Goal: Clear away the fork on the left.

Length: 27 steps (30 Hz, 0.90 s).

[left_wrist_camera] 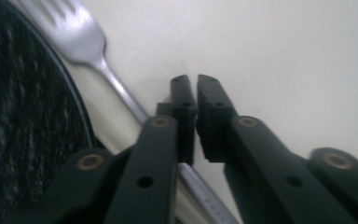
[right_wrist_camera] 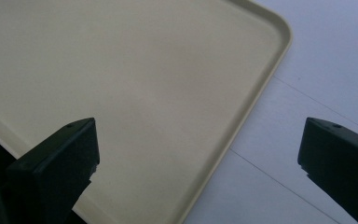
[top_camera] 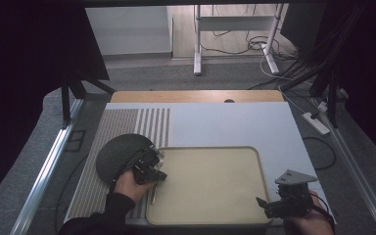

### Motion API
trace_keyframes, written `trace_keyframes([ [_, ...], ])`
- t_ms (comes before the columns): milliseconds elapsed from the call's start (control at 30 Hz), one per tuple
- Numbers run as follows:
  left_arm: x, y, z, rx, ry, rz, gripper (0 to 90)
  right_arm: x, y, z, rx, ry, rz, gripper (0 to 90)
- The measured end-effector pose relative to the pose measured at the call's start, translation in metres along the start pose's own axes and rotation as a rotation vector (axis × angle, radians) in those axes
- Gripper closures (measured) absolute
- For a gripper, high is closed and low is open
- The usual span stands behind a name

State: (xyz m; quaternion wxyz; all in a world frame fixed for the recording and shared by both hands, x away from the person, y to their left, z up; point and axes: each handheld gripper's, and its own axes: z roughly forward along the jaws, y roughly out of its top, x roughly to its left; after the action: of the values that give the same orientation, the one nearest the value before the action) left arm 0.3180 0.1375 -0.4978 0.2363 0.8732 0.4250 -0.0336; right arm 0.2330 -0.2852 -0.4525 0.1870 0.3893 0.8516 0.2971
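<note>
A: Tray (top_camera: 210, 183) position?

B: Near half of the table (top_camera: 235, 122), centred. Round plate (top_camera: 120, 155) off its 9 o'clock edge, lapping the tray's far-left corner.

A: Fork (top_camera: 153, 188)?

B: On the tray's left rim, between plate and tray floor, handle toward 6 o'clock, tines toward 12. Left gripper (top_camera: 157, 175) sits over it, jaws just beside the handle.

A: Right gripper (top_camera: 264, 203)?

B: At the tray's 4 o'clock corner, straddling the rim.

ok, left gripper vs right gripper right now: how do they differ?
The left gripper has its jaws nearly closed, with a thin gap and nothing between them; the right gripper has its jaws spread wide. The left one sits beside the fork at the tray's left edge; the right one hangs over its near right corner. Both are hand-held and black-jawed.
</note>
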Motion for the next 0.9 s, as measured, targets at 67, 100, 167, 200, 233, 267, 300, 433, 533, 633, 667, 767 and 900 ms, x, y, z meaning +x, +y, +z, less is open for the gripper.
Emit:
trace_keyframes([
  [67,0.001,0.000,-0.003,-0.022,0.010,-0.004,70.4,0.000,0.000,0.000,0.000,0.000,0.002,0.0],
  [100,0.003,0.000,-0.004,-0.032,0.007,-0.009,64.1,0.000,0.000,0.000,0.000,0.000,0.002,0.0],
  [167,0.005,-0.002,-0.006,-0.050,0.013,-0.011,55.4,0.000,0.000,0.000,0.000,0.000,0.000,0.0],
  [200,0.007,-0.003,-0.008,-0.057,0.014,-0.007,51.1,0.000,0.000,0.000,0.001,0.000,0.001,0.0],
  [233,0.008,-0.003,-0.008,-0.064,0.013,-0.006,48.0,0.000,0.000,0.000,0.001,0.000,0.001,0.0],
  [267,0.009,-0.004,-0.010,-0.076,0.016,-0.003,45.4,0.000,0.000,0.000,0.001,0.000,0.001,0.0],
  [300,0.009,-0.005,-0.011,-0.087,0.015,-0.005,42.7,0.000,0.000,0.000,0.001,0.001,0.001,0.0],
  [433,0.012,-0.007,-0.018,-0.136,0.004,0.002,31.7,0.000,0.000,0.000,0.000,0.002,0.004,0.0],
  [533,0.015,-0.009,-0.022,-0.157,-0.005,-0.001,24.7,0.000,0.000,0.000,0.002,0.001,0.003,0.0],
  [633,0.018,-0.011,-0.025,-0.162,-0.028,-0.014,20.5,0.000,0.000,0.000,0.000,0.002,0.003,0.0],
  [667,0.019,-0.012,-0.026,-0.160,-0.032,-0.007,19.4,0.000,0.000,0.000,0.000,0.002,0.002,0.0],
  [767,0.021,-0.015,-0.032,-0.183,-0.036,-0.004,12.8,0.000,0.000,0.000,0.001,0.003,0.002,0.0],
  [900,0.025,-0.020,-0.037,-0.210,-0.049,-0.008,6.2,0.000,0.000,0.000,0.001,0.003,0.002,0.0],
])
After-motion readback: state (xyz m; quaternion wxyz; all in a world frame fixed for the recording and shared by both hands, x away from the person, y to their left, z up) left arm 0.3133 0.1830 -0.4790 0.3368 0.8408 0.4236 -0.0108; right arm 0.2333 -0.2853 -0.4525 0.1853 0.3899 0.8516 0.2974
